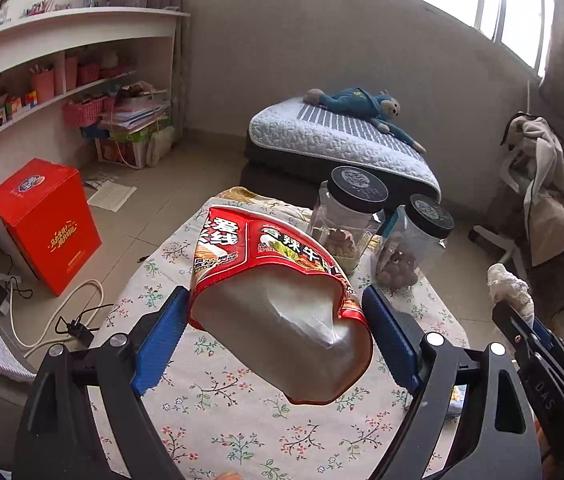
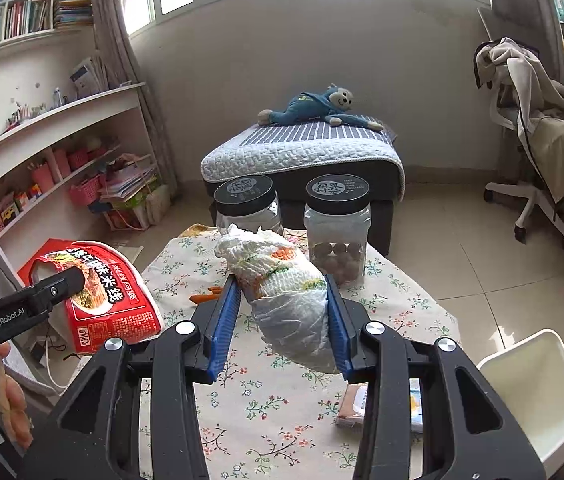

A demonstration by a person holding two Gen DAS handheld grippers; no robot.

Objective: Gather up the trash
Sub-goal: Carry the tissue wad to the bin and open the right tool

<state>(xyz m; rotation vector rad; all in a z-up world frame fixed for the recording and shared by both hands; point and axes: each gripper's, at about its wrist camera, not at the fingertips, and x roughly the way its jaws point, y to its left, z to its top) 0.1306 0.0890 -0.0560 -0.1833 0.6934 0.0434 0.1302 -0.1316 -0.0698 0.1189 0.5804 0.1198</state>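
Note:
My left gripper [image 1: 274, 304] is shut on a red instant-noodle bowl [image 1: 282, 300], holding it tilted above the floral-cloth table [image 1: 242, 420]. The bowl also shows in the right wrist view [image 2: 110, 296] at the left, with the left gripper's finger [image 2: 62, 284] on it. My right gripper [image 2: 282, 292] is shut on a crumpled white paper wad [image 2: 285, 288] with orange and green stains, held above the table [image 2: 266, 400]. That wad shows at the right edge of the left wrist view [image 1: 507, 284].
Two clear jars with black lids [image 2: 337, 224] [image 2: 248, 204] stand at the table's far end. Orange scraps [image 2: 206, 296] and a packet [image 2: 355, 404] lie on the cloth. A white bin [image 2: 533, 392], a red box [image 1: 46, 224], a bed and a chair [image 2: 537, 160] surround the table.

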